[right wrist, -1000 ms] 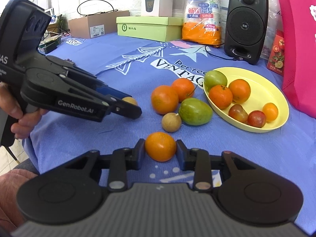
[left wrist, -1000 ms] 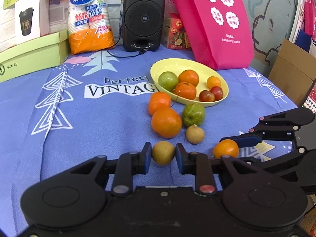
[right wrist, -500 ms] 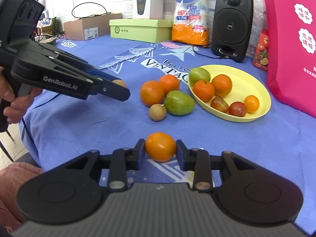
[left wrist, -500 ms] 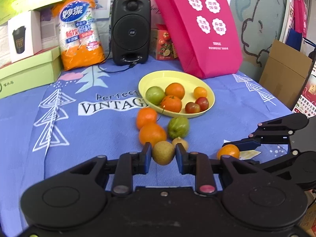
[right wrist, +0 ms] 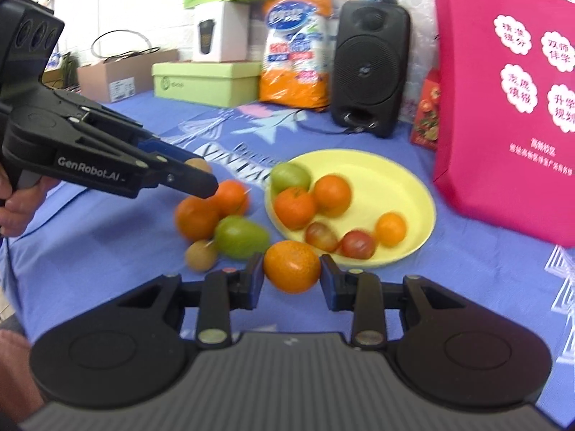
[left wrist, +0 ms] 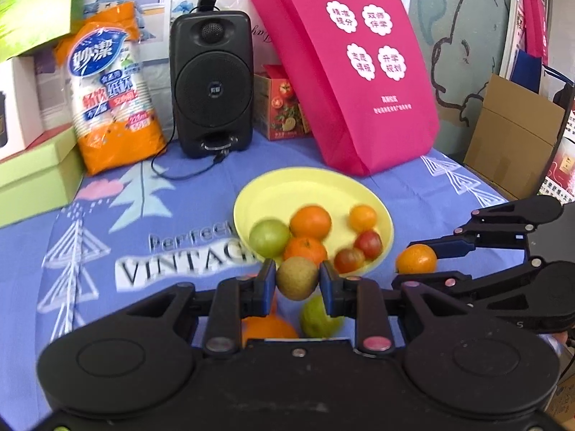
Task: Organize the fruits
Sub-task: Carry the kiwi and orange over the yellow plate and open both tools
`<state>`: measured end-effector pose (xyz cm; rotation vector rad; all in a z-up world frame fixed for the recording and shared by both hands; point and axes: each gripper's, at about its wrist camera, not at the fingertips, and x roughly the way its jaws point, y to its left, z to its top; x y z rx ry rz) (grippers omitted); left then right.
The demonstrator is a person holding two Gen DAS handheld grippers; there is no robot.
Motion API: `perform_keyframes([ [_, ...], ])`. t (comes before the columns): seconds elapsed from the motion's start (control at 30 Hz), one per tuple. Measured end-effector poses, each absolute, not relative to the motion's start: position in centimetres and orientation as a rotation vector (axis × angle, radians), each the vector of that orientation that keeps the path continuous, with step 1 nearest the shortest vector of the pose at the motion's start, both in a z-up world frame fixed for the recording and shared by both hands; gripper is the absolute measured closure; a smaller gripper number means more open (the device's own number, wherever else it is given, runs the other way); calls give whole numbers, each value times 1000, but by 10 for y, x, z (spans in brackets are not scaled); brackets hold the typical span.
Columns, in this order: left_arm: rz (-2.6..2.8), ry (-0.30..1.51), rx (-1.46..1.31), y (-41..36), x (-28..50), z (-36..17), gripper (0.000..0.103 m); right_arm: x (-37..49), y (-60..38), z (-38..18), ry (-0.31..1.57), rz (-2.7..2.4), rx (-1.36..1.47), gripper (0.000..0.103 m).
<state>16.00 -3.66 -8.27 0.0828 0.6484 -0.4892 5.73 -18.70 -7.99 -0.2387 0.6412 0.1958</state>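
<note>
Both grippers have lifted their fruits toward the yellow plate [left wrist: 381, 215].

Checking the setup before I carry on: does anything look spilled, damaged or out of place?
Nothing spilled or damaged. Only oddity: four fruits lie on the cloth beside the yellow plate, including a green fruit and a small brown one.

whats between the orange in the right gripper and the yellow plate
Nothing. In the right wrist view the orange held by the right gripper sits just before the yellow plate rim, no fruit between. The loose fruits lie off to its left.
</note>
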Motion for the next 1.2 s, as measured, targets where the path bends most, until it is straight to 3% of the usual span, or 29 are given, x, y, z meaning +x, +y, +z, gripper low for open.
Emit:
perform_keyframes([
  [0.53, -400, 709, 113, -85, 296, -104, 76, 136, -218, -84, 645, 115, -204, 71],
  [0.57, -386, 715, 111, -85, 301, -107, 73, 138, -219, -85, 648, 115, -201, 71],
  [0.67, -347, 708, 107, -84, 304, -109, 35, 142, -219, -88, 660, 120, -204, 71],
  [0.7, -340, 691, 109, -83, 301, -107, 32, 143, -218, -89, 658, 119, -209, 70],
  [0.77, -338, 673, 126, -80, 296, -103, 32, 141, -216, -89, 656, 122, -218, 65],
  [1.2, -292, 612, 47, -22, 213, -77, 32, 99, -208, -87, 647, 146, -190, 59],
])
